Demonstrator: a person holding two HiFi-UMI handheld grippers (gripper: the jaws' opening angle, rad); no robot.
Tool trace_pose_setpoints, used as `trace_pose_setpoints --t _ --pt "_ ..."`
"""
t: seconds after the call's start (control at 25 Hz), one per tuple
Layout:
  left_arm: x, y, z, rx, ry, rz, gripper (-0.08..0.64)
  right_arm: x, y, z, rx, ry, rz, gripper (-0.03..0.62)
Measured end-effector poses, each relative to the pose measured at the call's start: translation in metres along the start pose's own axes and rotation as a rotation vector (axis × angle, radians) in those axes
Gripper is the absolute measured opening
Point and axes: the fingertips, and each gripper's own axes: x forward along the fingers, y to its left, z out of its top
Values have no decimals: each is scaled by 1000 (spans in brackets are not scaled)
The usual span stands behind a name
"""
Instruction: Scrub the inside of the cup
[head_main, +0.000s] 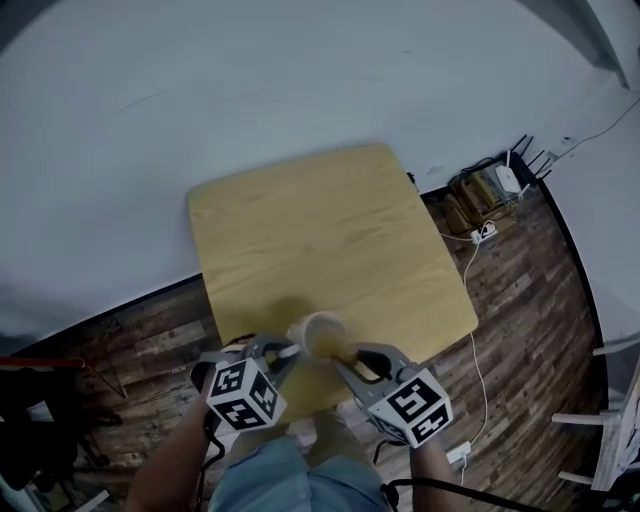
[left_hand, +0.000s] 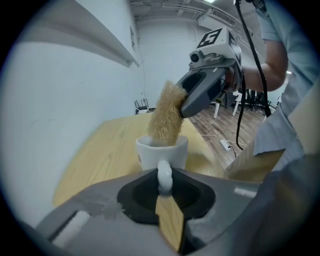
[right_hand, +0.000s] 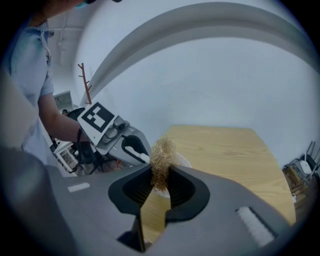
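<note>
White cup (left_hand: 162, 151) upright at near edge of wooden bench (head_main: 320, 220), clamped by handle in left hand-held gripper (left_hand: 164, 182), jaws narrow. Tan fibrous scrubber (left_hand: 166, 117) pinched in right hand-held gripper (right_hand: 159, 176), lower end dipped into cup mouth. Likely step: scrubbing inside. Next, probably: push scrubber deeper, twist against inner wall and bottom, keep handle grip firm against tipping.
</note>
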Motion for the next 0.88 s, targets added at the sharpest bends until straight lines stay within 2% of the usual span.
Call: trace_pose_setpoints --t 0.2,0.44,0.68,0.88 --pt "-1 0 4 76 48 15 69 19 -10 -6 -72 38 96 72" --pt "1 1 15 147 100 18 69 44 -13 -19 -242 106 148 72" --pt "1 -3 20 184 135 42 69 60 -14 -37 -411 188 158 72" --pt "1 -3 19 176 148 55 69 63 -21 -43 -442 239 147 71"
